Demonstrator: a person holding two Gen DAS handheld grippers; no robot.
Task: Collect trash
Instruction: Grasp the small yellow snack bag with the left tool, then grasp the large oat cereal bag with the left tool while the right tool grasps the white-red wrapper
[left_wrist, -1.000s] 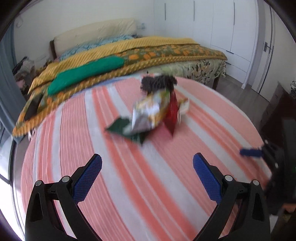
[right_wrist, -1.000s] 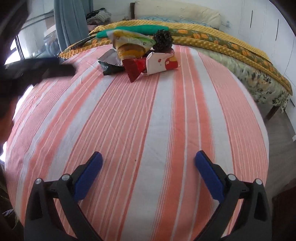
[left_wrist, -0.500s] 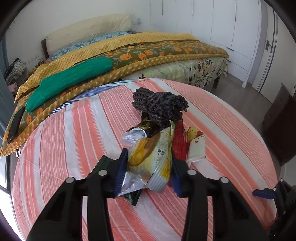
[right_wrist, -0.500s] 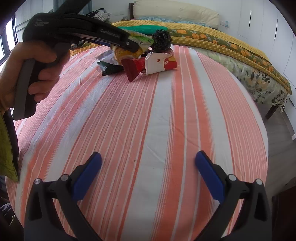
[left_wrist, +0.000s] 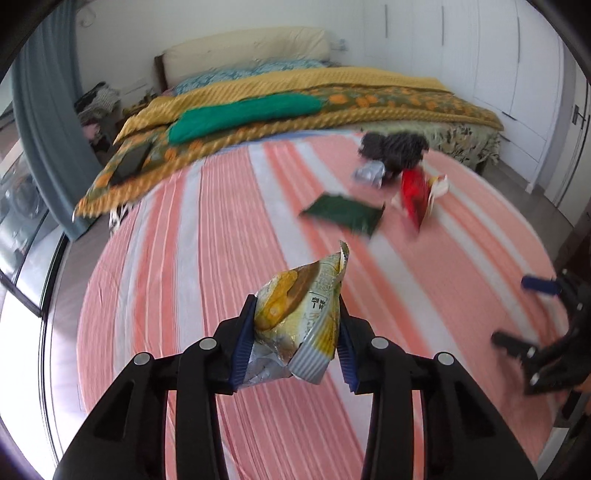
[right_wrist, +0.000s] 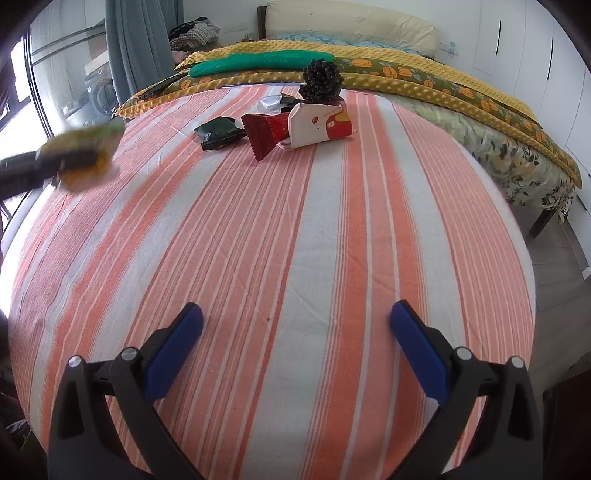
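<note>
My left gripper is shut on a yellow and silver snack bag and holds it above the striped tablecloth. It also shows blurred at the left of the right wrist view. A dark green wrapper, a red wrapper, a white and red packet and a silver wrapper lie at the far side of the table. My right gripper is open and empty over the near part of the table.
A dark cone-like ornament stands behind the wrappers. A bed with a yellow blanket and a green cushion runs behind the table. A curtain hangs at the far left. Wardrobe doors stand at the right.
My left gripper closed on the yellow snack bag in the pile, lifted it and drew it back to the left. My right gripper has stayed still and open.
</note>
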